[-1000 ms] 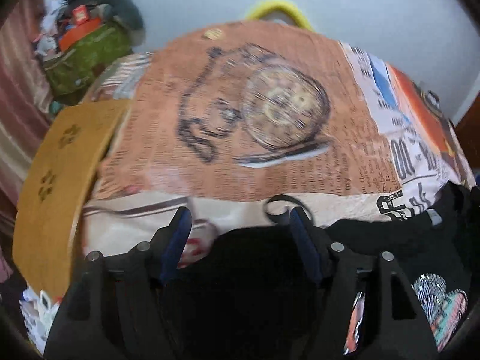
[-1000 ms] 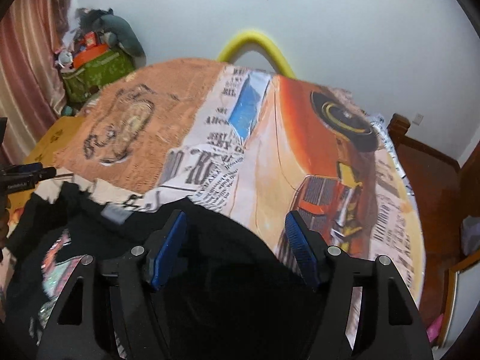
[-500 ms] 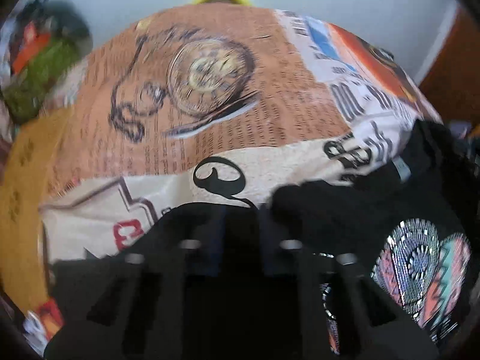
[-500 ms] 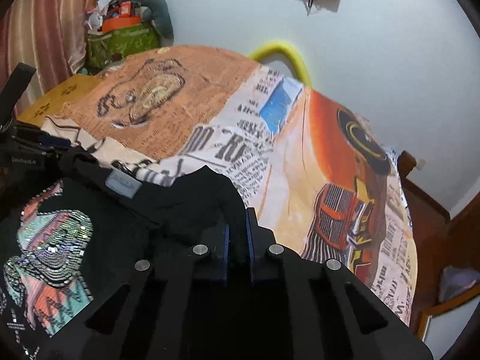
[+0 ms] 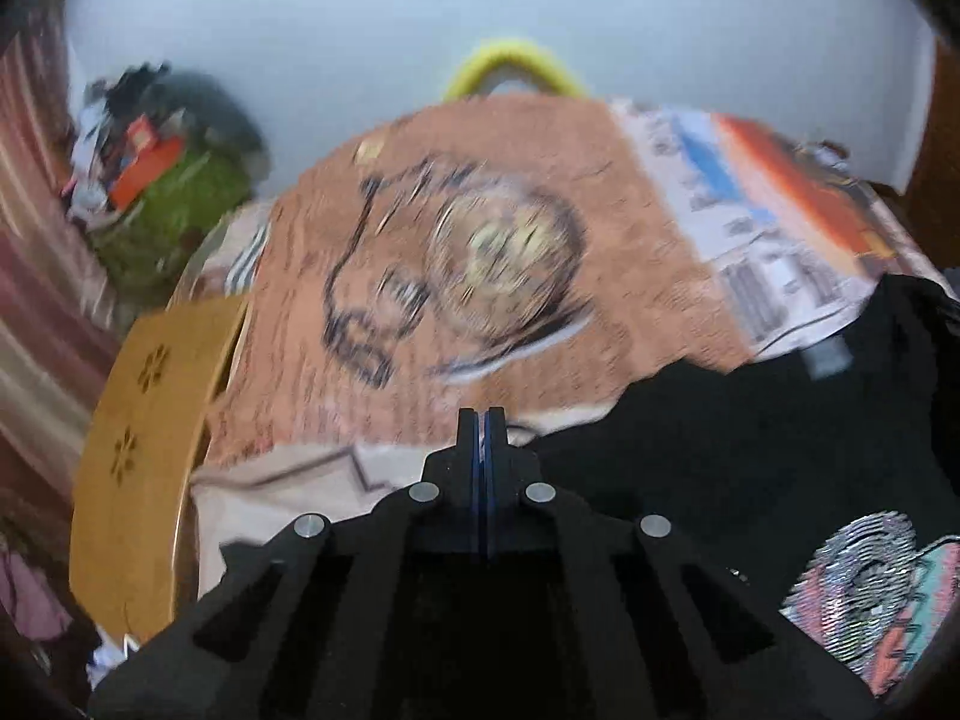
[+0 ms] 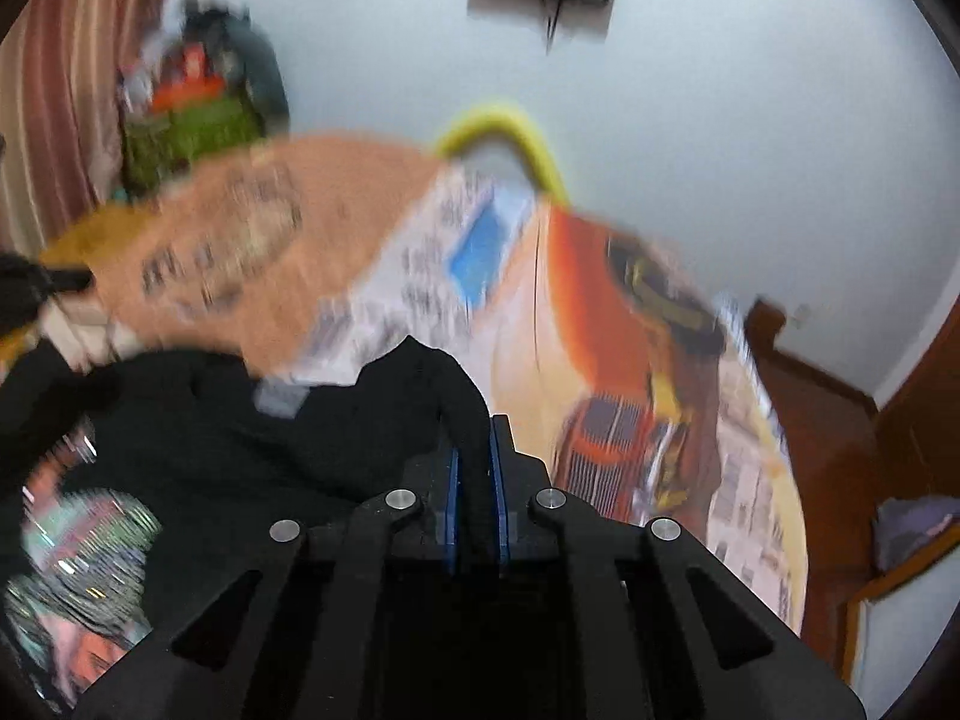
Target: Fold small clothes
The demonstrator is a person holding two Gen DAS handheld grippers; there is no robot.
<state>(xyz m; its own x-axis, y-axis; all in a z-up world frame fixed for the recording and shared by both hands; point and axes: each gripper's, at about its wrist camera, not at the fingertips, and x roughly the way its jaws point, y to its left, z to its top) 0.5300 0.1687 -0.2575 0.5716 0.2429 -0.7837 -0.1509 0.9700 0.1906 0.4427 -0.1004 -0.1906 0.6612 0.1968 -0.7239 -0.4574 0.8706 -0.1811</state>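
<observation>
A small black T-shirt (image 5: 750,450) with a sequinned print (image 5: 870,582) lies on a table covered by a printed cloth (image 5: 480,276). It also shows in the right wrist view (image 6: 228,438), print at lower left (image 6: 84,546). My left gripper (image 5: 482,420) is shut; its tips stand over the cloth left of the shirt, and no fabric shows between them. My right gripper (image 6: 474,456) is shut on a bunched fold of the shirt's right shoulder (image 6: 438,378), lifted off the table. The left gripper shows at the left edge of the right wrist view (image 6: 54,282).
A yellow wooden chair back (image 5: 150,444) stands at the table's left edge. A yellow hoop (image 5: 516,63) rises behind the table. A green bag with clutter (image 5: 174,198) sits at the far left by a curtain. Wooden furniture (image 6: 840,420) stands to the right.
Both grippers closed from open. The right one took hold of the shirt's shoulder and lifted it. Both views tilted upward and blur with motion.
</observation>
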